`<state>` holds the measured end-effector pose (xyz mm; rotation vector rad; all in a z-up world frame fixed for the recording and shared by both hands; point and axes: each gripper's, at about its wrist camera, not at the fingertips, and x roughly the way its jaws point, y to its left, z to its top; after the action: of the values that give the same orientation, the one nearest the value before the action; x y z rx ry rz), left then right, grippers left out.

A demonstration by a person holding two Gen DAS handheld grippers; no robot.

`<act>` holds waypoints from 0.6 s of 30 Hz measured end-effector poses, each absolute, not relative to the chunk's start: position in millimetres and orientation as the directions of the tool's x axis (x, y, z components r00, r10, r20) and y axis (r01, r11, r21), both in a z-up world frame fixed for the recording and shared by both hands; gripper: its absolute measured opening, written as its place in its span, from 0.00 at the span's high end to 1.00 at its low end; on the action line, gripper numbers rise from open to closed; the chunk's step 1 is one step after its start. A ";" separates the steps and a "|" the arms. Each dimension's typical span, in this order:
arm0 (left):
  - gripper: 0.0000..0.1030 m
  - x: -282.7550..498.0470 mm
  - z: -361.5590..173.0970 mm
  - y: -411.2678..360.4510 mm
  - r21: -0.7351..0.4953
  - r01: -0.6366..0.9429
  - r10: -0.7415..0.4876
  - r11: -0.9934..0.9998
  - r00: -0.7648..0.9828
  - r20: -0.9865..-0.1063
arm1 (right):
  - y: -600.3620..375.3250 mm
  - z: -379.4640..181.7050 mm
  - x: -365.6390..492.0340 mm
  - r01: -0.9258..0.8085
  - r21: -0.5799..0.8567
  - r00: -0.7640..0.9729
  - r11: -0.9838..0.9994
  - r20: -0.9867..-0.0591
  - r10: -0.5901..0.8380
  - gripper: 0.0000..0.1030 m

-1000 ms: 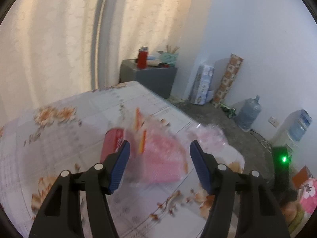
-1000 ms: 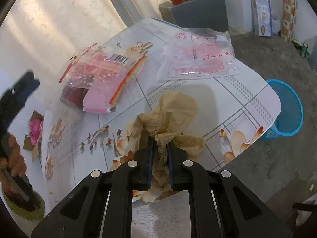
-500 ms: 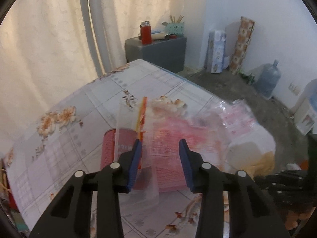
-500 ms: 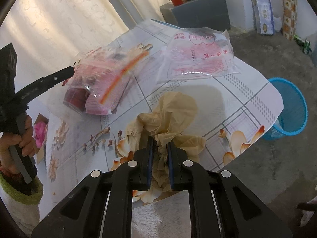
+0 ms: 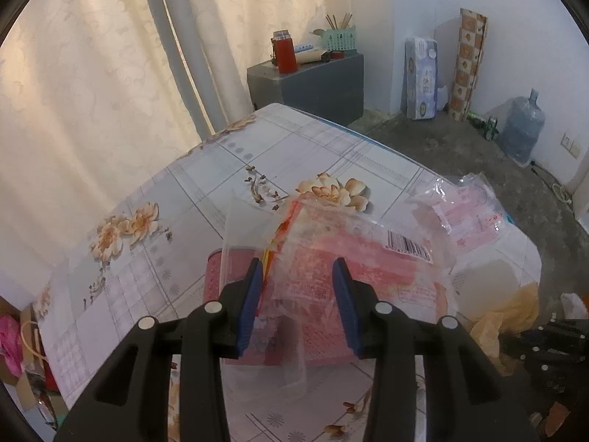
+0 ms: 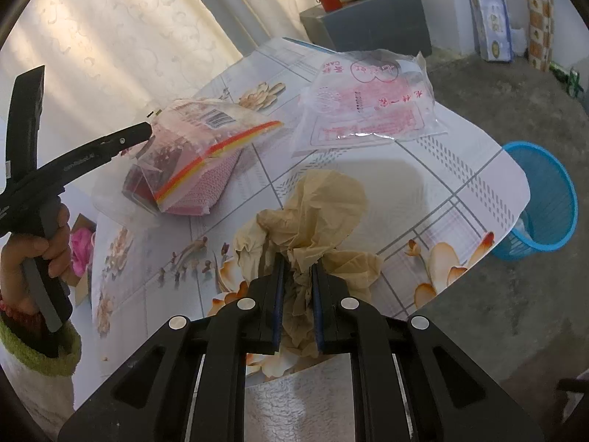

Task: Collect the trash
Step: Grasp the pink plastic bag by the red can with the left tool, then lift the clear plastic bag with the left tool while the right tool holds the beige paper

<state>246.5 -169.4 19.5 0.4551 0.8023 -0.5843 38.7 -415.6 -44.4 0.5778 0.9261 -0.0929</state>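
1. Left gripper [image 5: 298, 294] was seen clamped on the pink bag [image 5: 331, 269], its blue pads [image 5: 251, 302] pressed into the crinkled plastic; in the right wrist view [image 6: 149, 133] only one finger tip was shown meeting the bag [image 6: 195, 154].
2. One end of the bag was raised off the table [image 5: 176, 199] while its lower end rested on the cloth; what was inside could not be made out beyond a red shape.
3. Right gripper [image 6: 297, 294] was closed narrowly on the tan paper [image 6: 316, 213], a fold of which was pinched between the pads; the lower part of the wad was hidden behind the fingers.
4. In the left wrist view the paper [image 5: 515, 313] was partly cut off by the gripper body.
5. A second bag [image 6: 368, 99], clear with red print, was laid flat further along the table, apart from both grippers; the print was too distorted to be read.
6. A blue bin [image 6: 545, 199] was seen on the floor past the table edge, its near side hidden by the tabletop.
7. The hand [image 6: 40, 246] on the left handle was seen at the frame edge, the sleeve cut off.
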 end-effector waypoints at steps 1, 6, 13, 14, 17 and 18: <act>0.63 245.5 18.9 -171.1 0.171 0.642 -0.304 0.747 0.559 -0.771 | -414.7 -44.2 39.0 0.317 0.431 0.609 0.845 -0.776 0.167 0.89; 0.66 240.5 15.9 -176.3 0.213 0.652 -0.292 0.728 0.575 -0.764 | -417.0 -43.9 36.8 0.317 0.440 0.612 0.840 -0.772 0.173 0.89; 0.97 238.1 11.8 -174.6 0.212 0.668 -0.297 0.714 0.562 -0.771 | -420.1 -44.1 36.1 0.317 0.444 0.614 0.838 -0.770 0.176 0.89; 0.99 237.3 11.8 -174.1 0.215 0.669 -0.299 0.712 0.565 -0.769 | -420.0 -44.0 36.1 0.317 0.445 0.614 0.838 -0.770 0.176 0.89; 1.00 234.0 15.8 -171.0 0.211 0.666 -0.315 0.715 0.577 -0.754 | -420.4 -44.1 36.2 0.318 0.445 0.614 0.837 -0.770 0.176 0.89; 1.00 233.1 17.4 -169.8 0.205 0.667 -0.323 0.716 0.577 -0.750 | -420.9 -43.9 36.1 0.318 0.446 0.614 0.837 -0.769 0.176 0.89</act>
<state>233.1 -169.8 17.4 0.5068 0.7508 -0.6086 36.1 -420.9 -43.9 0.5946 0.9199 -0.0876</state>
